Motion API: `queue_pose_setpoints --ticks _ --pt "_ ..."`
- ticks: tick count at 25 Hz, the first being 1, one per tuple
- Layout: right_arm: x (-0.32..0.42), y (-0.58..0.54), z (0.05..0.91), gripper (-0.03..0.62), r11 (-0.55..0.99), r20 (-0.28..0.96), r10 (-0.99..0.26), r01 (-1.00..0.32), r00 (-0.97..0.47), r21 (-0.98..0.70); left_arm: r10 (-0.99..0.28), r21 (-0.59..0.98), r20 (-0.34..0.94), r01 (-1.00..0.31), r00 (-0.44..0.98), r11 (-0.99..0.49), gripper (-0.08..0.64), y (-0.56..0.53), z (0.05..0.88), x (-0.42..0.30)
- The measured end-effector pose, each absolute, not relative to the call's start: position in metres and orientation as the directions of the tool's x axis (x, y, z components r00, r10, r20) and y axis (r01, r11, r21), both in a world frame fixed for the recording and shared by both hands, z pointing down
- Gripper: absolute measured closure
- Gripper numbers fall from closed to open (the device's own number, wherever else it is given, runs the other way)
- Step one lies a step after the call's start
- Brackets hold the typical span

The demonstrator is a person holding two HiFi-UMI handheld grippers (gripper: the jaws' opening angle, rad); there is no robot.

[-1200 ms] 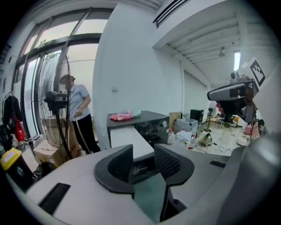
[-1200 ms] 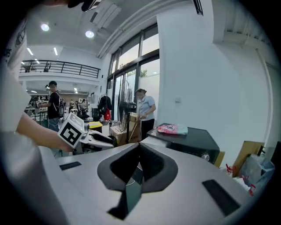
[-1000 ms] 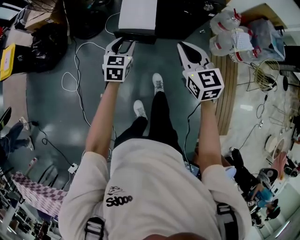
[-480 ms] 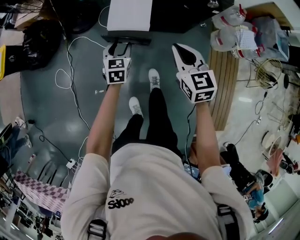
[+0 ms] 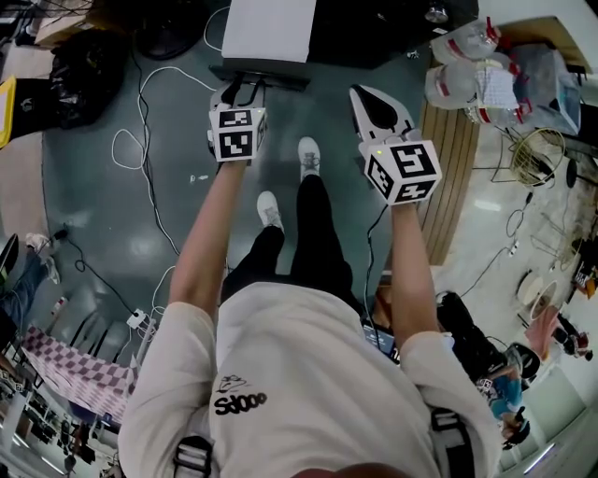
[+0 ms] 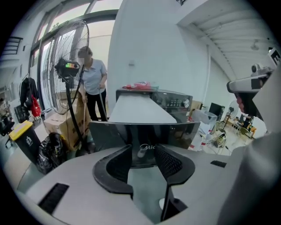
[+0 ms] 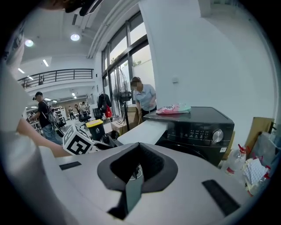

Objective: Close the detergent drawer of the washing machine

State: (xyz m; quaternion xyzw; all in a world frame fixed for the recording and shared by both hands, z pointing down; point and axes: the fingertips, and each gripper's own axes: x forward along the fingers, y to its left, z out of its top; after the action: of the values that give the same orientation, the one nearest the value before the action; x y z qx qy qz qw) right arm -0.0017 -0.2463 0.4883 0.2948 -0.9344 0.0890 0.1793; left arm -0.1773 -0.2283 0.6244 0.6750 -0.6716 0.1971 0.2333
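The black washing machine (image 7: pixel 197 127) has its detergent drawer pulled far out. The drawer shows a white top (image 5: pixel 271 28) and a glossy dark front panel (image 5: pixel 262 75). My left gripper (image 5: pixel 238 91) is right at that front panel (image 6: pixel 145 134), which spans the view just beyond the fingertips. The left gripper (image 6: pixel 142 154) has its jaws apart and closing, with nothing pinched between the pads. My right gripper (image 5: pixel 372 98) hovers to the right of the drawer, apart from it. In its own view the right gripper (image 7: pixel 136 169) has its jaws together and empty, with the drawer (image 7: pixel 142 132) ahead.
A pink packet (image 7: pixel 173 108) lies on the machine's top. A standing fan (image 6: pixel 66 66), a person (image 6: pixel 93 83), cardboard boxes (image 6: pixel 61 127) and a yellow-lidded bin (image 6: pixel 22 136) are to the left. Cables (image 5: pixel 149 140) trail on the floor, and plastic bottles (image 5: pixel 467 65) are to the right.
Both grippers sank a little in front of the machine early on and have since held still. The drawer stays pulled out.
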Motion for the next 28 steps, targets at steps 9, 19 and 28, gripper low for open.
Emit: queue_pose_setpoints --ticks 9,19,28 --pt "0.012 -0.252 0.493 0.598 0.796 0.413 -0.532 -0.602 -0.74 -0.053 -0.817 0.031 0.575 -0.999 0.046 -0.034 0.367 -0.25 0.615 -0.167" --pt "0.018 -0.277 0.499 0.598 0.775 0.413 -0.554 -0.629 -0.723 -0.06 -0.815 0.04 0.579 -0.999 0.009 0.017 0.367 -0.271 0.611 -0.176" --pt "0.016 -0.296 0.495 0.598 0.782 0.418 -0.551 -0.622 -0.723 -0.045 -0.809 0.042 0.587 -0.999 0.015 0.011 0.374 -0.302 0.607 -0.183"
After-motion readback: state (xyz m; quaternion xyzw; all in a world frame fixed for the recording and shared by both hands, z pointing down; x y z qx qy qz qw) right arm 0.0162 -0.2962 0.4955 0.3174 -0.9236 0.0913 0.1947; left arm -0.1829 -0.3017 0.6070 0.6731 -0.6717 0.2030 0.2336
